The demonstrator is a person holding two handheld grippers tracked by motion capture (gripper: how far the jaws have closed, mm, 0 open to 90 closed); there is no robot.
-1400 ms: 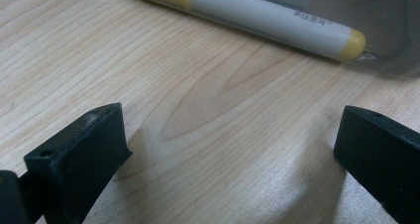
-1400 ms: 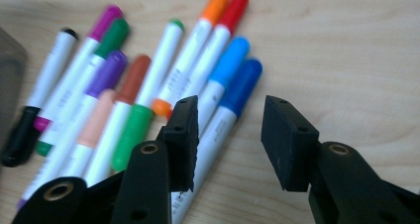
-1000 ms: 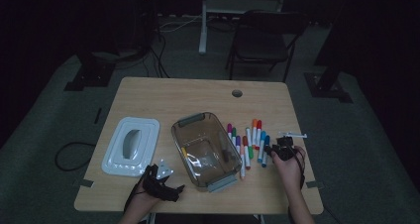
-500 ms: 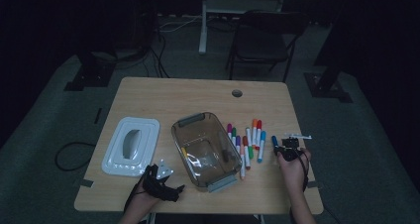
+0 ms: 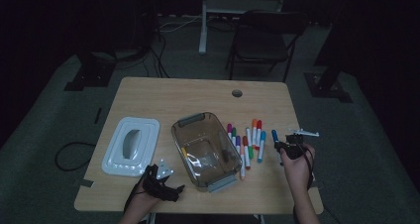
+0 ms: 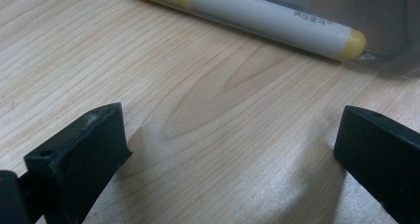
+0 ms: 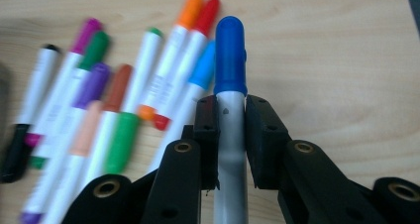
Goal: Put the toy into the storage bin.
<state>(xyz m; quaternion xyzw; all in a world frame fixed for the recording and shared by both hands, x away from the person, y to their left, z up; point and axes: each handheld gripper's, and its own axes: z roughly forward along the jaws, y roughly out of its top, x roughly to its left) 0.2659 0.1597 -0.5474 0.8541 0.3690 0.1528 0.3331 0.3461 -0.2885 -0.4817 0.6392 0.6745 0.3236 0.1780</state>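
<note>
The right tool (image 7: 231, 116) is clamped tight on a blue pen (image 7: 230, 60). Its two black jaws have just been closing, and now they press on the pen's grey body from both sides, with the blue cap sticking out past the tips. In the high view the right tool (image 5: 286, 147) sits near the right edge of the desk (image 5: 163, 92), and the blue pen (image 5: 275, 135) points away from the person. The pen is just beside the other pens.

Those other pens (image 5: 246, 143) lie in a row on the desk, between the clear box (image 5: 204, 149) and the right tool. From the right gripper view you can see their caps: orange (image 7: 190, 8), red (image 7: 208, 13), green (image 7: 95, 48), purple (image 7: 85, 33) and light blue (image 7: 204, 65). They are a bit blurry.

The left tool (image 5: 159, 182) is at the front edge of the desk, near the front left corner of the clear box. Its jaws stand wide apart with nothing between them, just bare wood. In the left gripper view a yellow pen (image 6: 247, 13) lies ahead of the jaws, next to the clear wall of the box.

A white lid (image 5: 131, 145) lies flat on the desk to the left of the box.
</note>
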